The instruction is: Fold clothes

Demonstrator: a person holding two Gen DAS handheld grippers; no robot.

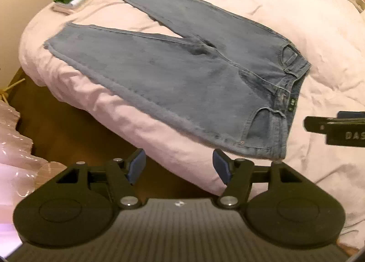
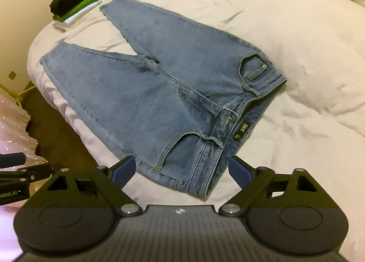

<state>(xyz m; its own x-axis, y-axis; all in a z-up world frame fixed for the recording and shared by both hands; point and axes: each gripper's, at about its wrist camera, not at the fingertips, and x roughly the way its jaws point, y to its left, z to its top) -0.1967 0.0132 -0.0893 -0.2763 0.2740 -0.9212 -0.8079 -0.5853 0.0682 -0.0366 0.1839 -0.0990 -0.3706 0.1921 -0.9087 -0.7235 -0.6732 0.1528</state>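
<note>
On the far left corner of the bed (image 2: 273, 22) sits a small pile of folded clothes (image 2: 75, 3): black on top, then green, then white. That part of the job looks done.

Next to the pile, going right, lie the blue jeans (image 2: 148, 93). They are spread flat on the white cover, front side up. The two legs point toward the pile and open like a V. The waist is on the right, close to the near edge of the bed. The jeans are not folded yet, so this piece still needs all its folds.

Down low on the left, the left gripper (image 1: 179, 166) hangs above the bed's edge. Its blue fingers (image 1: 139, 163) are spread apart and hold nothing. Further right, the right gripper (image 2: 182, 170) hovers over the waist of the jeans. Its fingers are spread wide too, with nothing pinched between them.

A good next step, I think, is to lay one leg over the other.
</note>
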